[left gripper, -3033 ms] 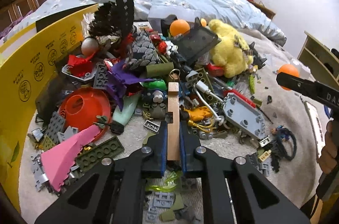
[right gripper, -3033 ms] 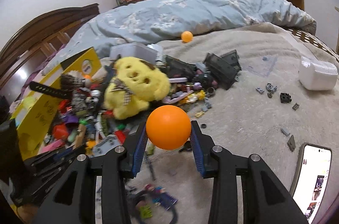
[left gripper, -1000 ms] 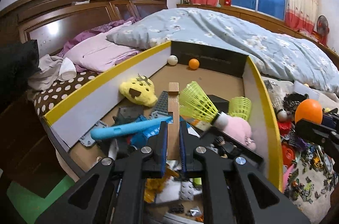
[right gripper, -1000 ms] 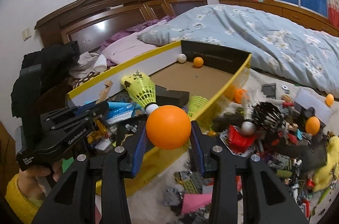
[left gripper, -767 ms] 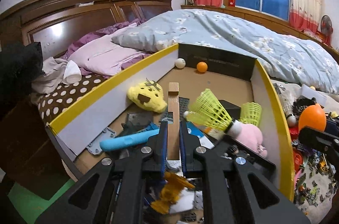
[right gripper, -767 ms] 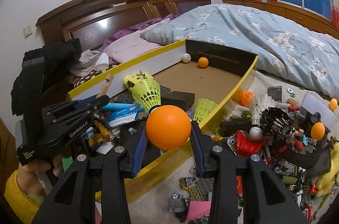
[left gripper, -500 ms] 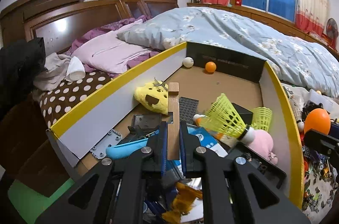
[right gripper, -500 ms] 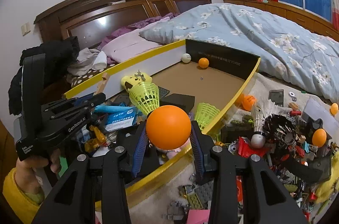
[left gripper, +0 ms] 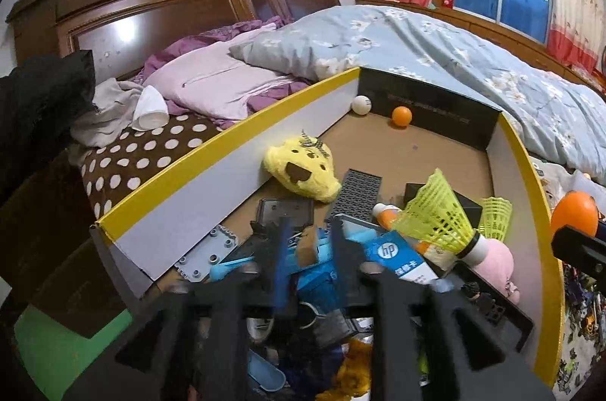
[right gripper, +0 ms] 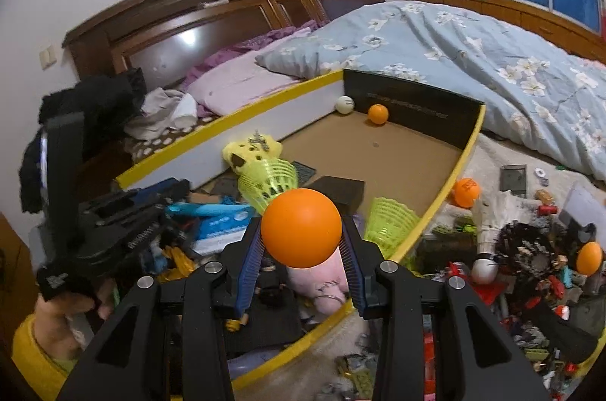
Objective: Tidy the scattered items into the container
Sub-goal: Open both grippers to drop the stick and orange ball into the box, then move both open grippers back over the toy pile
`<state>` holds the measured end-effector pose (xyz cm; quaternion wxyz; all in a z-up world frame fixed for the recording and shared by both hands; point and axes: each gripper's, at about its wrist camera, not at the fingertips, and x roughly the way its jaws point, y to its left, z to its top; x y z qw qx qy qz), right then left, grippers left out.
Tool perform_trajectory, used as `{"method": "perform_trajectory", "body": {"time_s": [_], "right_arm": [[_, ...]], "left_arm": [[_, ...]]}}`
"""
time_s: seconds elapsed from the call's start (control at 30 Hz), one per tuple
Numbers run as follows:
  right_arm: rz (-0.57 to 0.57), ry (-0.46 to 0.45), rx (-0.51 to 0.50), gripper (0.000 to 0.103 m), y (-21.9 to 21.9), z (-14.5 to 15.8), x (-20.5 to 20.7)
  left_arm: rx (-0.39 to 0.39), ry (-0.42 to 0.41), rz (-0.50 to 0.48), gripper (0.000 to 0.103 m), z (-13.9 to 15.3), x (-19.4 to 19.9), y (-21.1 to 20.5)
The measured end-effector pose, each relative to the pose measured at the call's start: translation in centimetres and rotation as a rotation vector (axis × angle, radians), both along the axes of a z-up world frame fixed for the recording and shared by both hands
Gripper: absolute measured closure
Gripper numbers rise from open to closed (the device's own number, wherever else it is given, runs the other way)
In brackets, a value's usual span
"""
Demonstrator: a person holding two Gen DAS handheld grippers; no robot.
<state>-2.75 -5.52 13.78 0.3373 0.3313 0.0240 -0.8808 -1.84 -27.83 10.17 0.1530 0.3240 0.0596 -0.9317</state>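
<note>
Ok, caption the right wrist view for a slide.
Right gripper holding an orange ball above the yellow-rimmed box of toys.

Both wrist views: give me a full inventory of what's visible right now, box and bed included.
box: one, yellow-rimmed cardboard, on the bed
yellow plush: one, against the box's left wall
pink plush: one, inside, by the right wall
shuttlecocks: two, yellow-green, inside the box
white ball: one, box's far corner
small orange ball: one, beside it
studded plate: one, black, box floor
HP carton: one, blue, inside
wooden block: one, tan, blurred, between the left jaws
loose balls: two, orange, outside the box
toy pile: many, mixed, right of the box
duvet: one, blue floral, behind
left gripper: open, over the box
right gripper: shut on big orange ball
</note>
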Motion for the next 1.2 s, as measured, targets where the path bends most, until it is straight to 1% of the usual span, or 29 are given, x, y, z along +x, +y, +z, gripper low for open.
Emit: {"method": "perform_trajectory", "body": {"time_s": [0.03, 0.1, 0.17, 0.23, 0.47, 0.6, 0.7, 0.8, 0.97, 1.2], "right_arm": [[-0.002, 0.003, -0.003, 0.058, 0.0, 0.0, 0.0], [-0.013, 0.006, 0.002, 0.053, 0.1, -0.1, 0.1], [-0.019, 0.000, -0.001, 0.052, 0.2, -0.1, 0.1], [-0.020, -0.009, -0.014, 0.052, 0.5, -0.1, 0.2], [-0.027, 0.009, -0.034, 0.052, 1.8, 0.7, 1.1], [-0.035, 0.010, -0.036, 0.052, 2.8, 0.9, 1.9], [-0.044, 0.026, -0.045, 0.052, 4.2, 1.0, 3.2], [-0.067, 0.030, -0.048, 0.052, 6.2, 0.9, 4.5], [-0.114, 0.026, -0.060, 0.052, 9.9, 0.7, 6.4], [-0.232, 0.043, -0.020, 0.052, 16.4, 0.0, 8.6]], "left_arm": [[0.001, 0.007, 0.008, 0.059, 0.1, 0.2, -0.1], [-0.003, 0.035, 0.014, 0.040, 0.5, 0.6, -0.1], [-0.022, 0.048, 0.025, 0.034, 0.8, 0.8, 0.0], [-0.034, 0.044, 0.026, 0.033, 0.8, 0.7, 0.2], [-0.028, 0.031, 0.017, 0.033, 0.9, 0.6, 0.9], [-0.024, 0.029, 0.002, 0.033, 0.9, 1.0, 2.0], [-0.037, 0.025, -0.009, 0.033, 0.9, 1.5, 3.2], [-0.022, 0.013, -0.048, 0.033, 0.7, 1.8, 4.6], [0.007, 0.024, -0.134, 0.033, 1.0, 2.7, 7.8], [0.038, 0.036, -0.313, 0.033, 1.7, 3.9, 14.1]]}}
